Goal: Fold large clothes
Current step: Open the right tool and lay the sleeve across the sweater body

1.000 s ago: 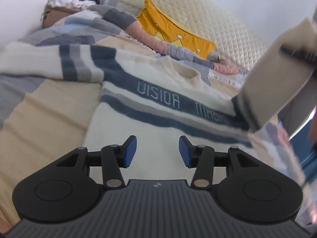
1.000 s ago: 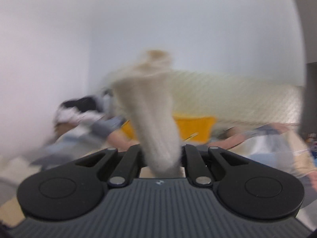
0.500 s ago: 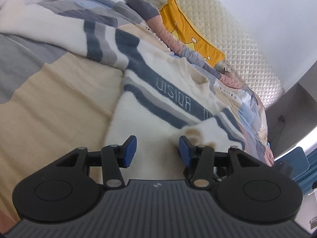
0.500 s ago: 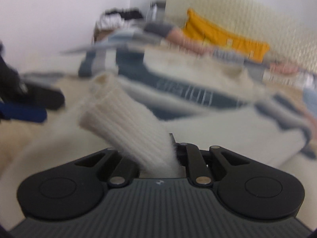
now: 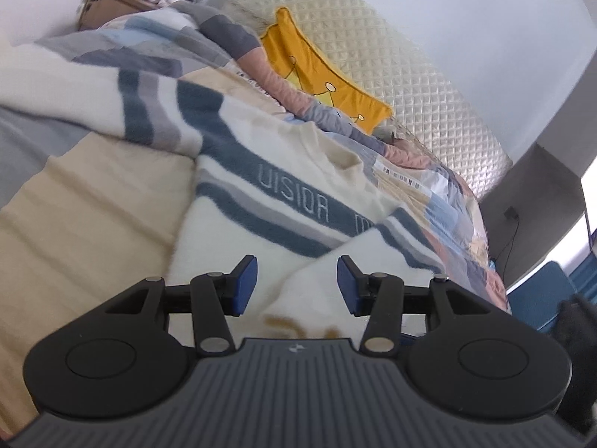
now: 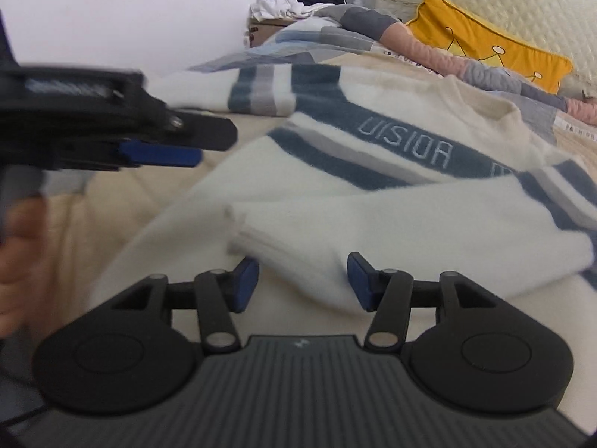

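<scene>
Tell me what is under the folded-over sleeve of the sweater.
The sleeve lies across the sweater front, covering the end of its blue lettered stripe. The rest of the lettering and anything else beneath it is hidden.

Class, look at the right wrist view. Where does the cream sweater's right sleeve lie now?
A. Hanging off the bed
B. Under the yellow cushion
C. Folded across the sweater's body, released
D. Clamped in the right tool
C: the ribbed-cuffed sleeve lies across the cream striped knit sweater, and the right tool stands open around nothing.
</scene>
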`<move>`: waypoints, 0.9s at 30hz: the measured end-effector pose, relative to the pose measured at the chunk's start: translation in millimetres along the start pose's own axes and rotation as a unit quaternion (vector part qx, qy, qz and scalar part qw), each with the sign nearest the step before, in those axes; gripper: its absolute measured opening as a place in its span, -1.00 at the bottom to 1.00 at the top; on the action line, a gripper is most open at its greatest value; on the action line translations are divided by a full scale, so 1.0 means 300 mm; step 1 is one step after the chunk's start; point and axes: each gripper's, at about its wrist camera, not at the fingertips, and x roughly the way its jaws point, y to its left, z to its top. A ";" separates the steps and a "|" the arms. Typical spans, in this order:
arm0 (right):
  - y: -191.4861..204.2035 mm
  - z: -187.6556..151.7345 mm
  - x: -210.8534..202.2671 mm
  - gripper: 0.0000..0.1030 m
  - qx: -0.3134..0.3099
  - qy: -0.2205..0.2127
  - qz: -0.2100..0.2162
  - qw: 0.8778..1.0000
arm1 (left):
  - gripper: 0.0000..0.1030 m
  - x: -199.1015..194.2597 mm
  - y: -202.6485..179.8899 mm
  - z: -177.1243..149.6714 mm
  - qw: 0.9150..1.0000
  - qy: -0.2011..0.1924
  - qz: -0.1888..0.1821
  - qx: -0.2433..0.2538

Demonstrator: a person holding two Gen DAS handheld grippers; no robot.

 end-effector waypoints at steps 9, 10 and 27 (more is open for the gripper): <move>-0.203 -0.035 -0.100 0.07 0.078 -0.025 -0.045 0.996 | 0.03 0.072 -0.100 -0.052 0.996 0.028 0.025 0.078; -0.238 -0.040 -0.098 0.07 0.103 -0.030 -0.045 0.993 | 0.03 0.087 -0.108 -0.062 0.995 0.036 0.029 0.085; -0.367 -0.096 0.140 -0.44 0.134 -0.008 -0.044 0.990 | 0.01 0.241 -0.050 -0.147 0.990 0.079 0.097 0.063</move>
